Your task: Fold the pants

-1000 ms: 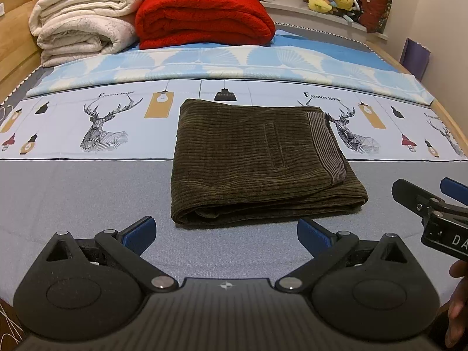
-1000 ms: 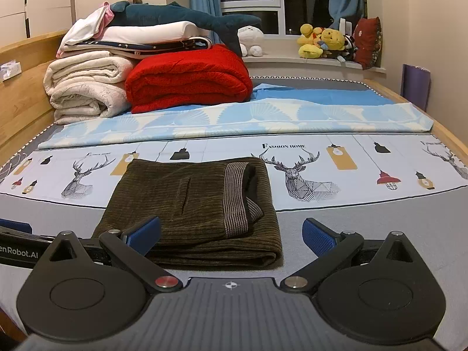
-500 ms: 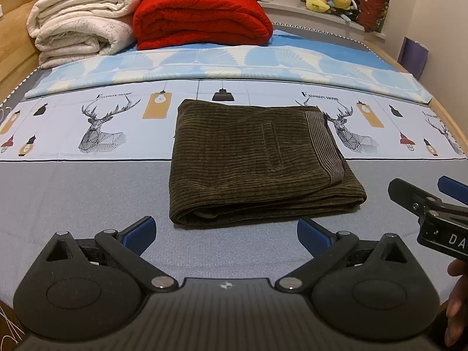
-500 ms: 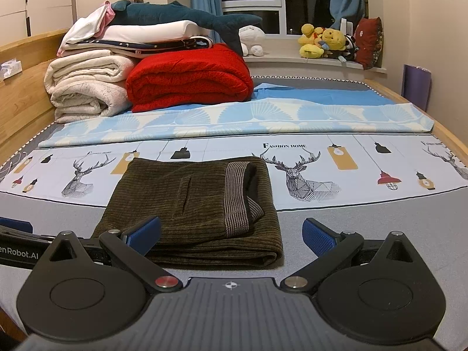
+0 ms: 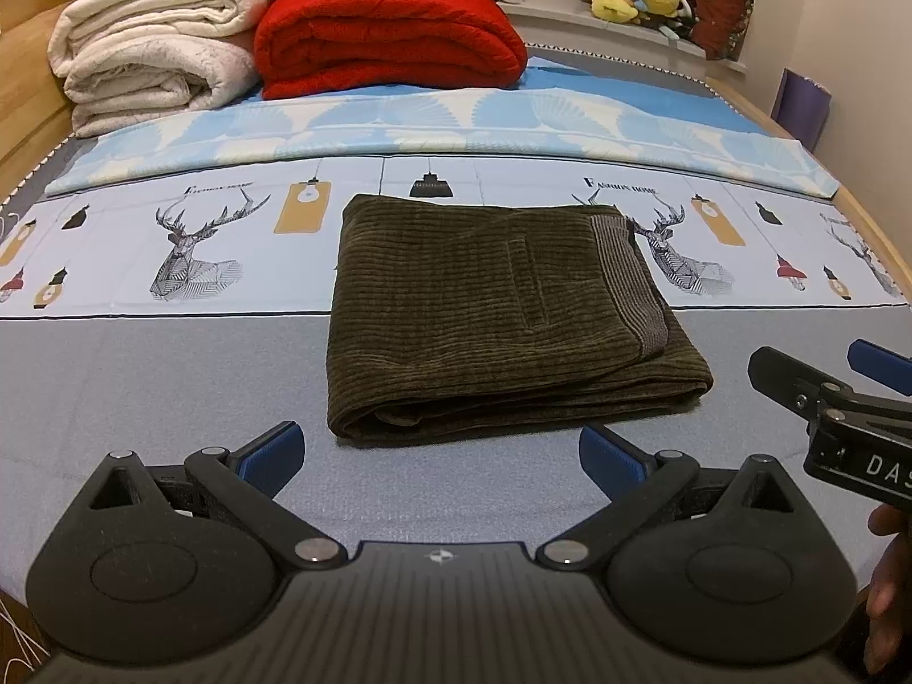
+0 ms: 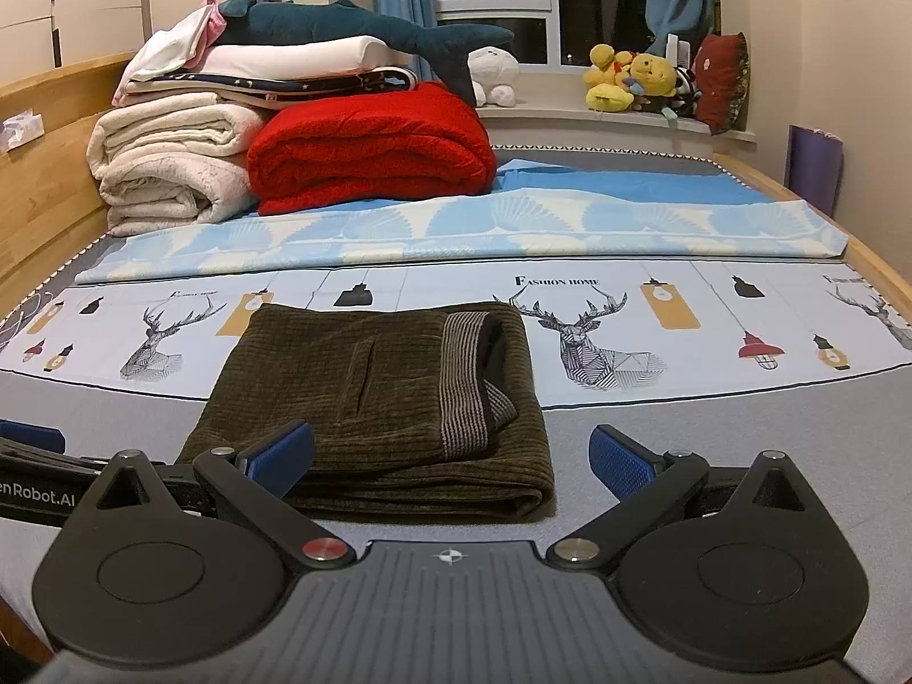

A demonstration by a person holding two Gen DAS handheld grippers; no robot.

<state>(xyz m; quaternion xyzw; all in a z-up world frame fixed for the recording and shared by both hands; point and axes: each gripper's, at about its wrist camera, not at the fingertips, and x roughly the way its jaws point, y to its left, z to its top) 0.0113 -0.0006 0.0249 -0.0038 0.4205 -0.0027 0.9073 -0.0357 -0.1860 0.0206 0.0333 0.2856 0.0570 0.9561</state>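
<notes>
Dark olive corduroy pants lie folded into a flat rectangle on the bed, their striped waistband on the right side. In the right wrist view the same pants sit just ahead, left of centre. My left gripper is open, hovering in front of the pants' near edge, holding nothing. My right gripper is open too, near the pants' front right corner, with its left finger in front of the fabric. The right gripper also shows at the right edge of the left wrist view.
A red blanket and rolled cream blankets are stacked at the bed's far left. A light blue sheet lies across the bed behind the pants. Plush toys sit on the window sill. Wooden bed rails run along both sides.
Both views have shifted very slightly; the pants lie as before and both grippers stay open.
</notes>
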